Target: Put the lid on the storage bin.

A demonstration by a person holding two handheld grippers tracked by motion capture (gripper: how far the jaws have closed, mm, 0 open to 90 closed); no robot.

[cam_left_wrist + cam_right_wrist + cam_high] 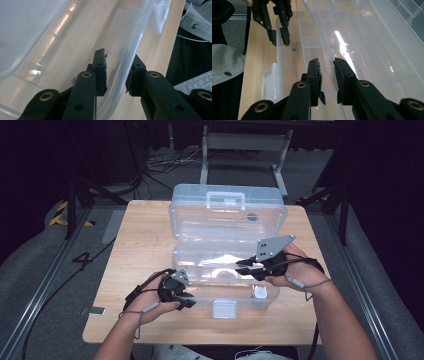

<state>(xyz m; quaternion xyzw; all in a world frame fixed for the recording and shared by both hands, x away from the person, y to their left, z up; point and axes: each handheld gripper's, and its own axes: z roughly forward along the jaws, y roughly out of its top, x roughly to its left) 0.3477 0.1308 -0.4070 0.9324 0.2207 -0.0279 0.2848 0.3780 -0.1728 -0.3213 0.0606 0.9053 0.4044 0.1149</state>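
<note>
At the centre of the high view stands the clear plastic box [225, 270] on the bench [145, 245], lid [227, 215] raised toward the top of the frame. Its long axis runs left to right.

We hold the left gripper [186, 301] at the near wall, lower left of the box. In the left gripper view its fingers [100, 72] straddle that wall, one inside, one outside. The outer pad appears to touch the plastic; a gap shows at the inner pad, so we cannot tell whether they clamp.

The right gripper [245, 265] reaches into the box from the right, fingers [342, 75] apart with nothing between them, pointing along the long axis over the bare floor of the box.

A small white object [260, 292] lies at the lower right corner inside, nearest the right gripper. The front latch [224, 309] sits between the hands. We judge the near wall to be the only obstruction.
</note>
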